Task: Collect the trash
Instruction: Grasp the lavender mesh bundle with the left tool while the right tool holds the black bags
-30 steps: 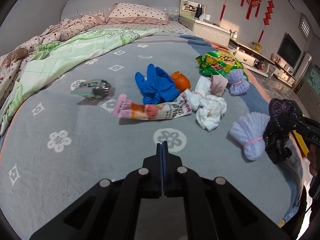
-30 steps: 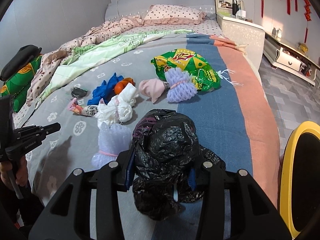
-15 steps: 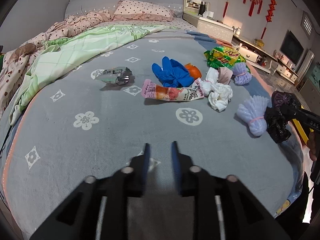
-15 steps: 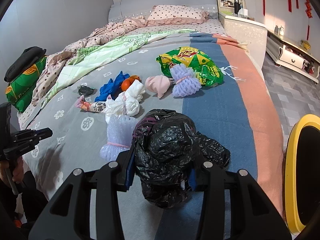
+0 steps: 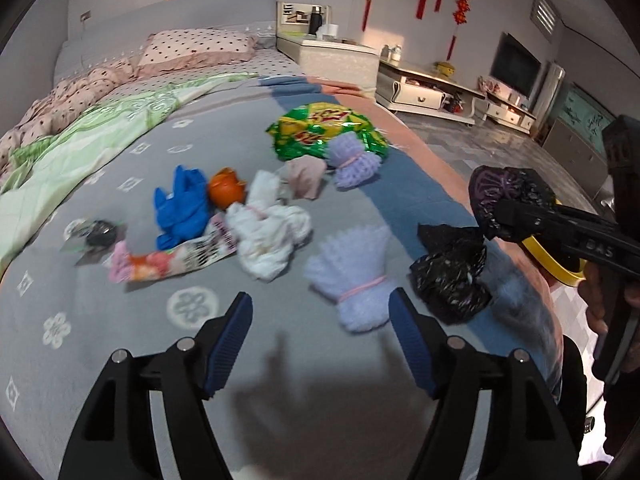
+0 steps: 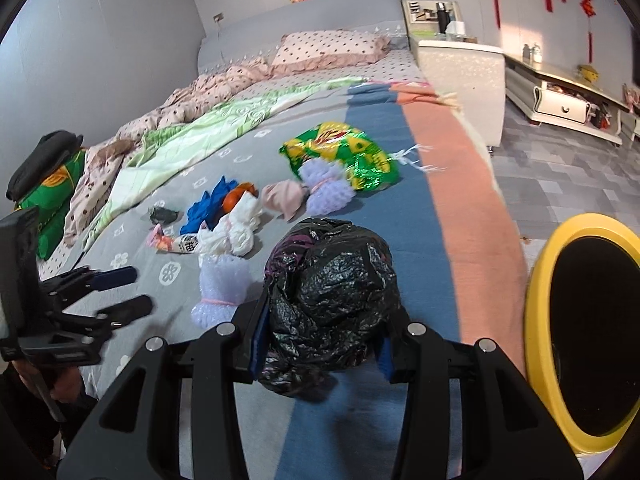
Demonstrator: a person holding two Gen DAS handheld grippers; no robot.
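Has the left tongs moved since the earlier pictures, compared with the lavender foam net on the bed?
Yes. The left tongs have swung right across the bed toward the lavender foam net, which now sits just ahead of them. Their jaws are opening, with nothing between them.

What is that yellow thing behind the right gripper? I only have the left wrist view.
Observer: A yellow-rimmed bin beside the bed's edge, its dark opening towards the right wrist camera.
Operator: Is the bag squarely in the right jaws?
Observer: Yes. The right gripper is shut on the black bag, which is pressed from both sides.
Operator: Anything past the bed's left side?
Observer: A green cushion with a black item on top.
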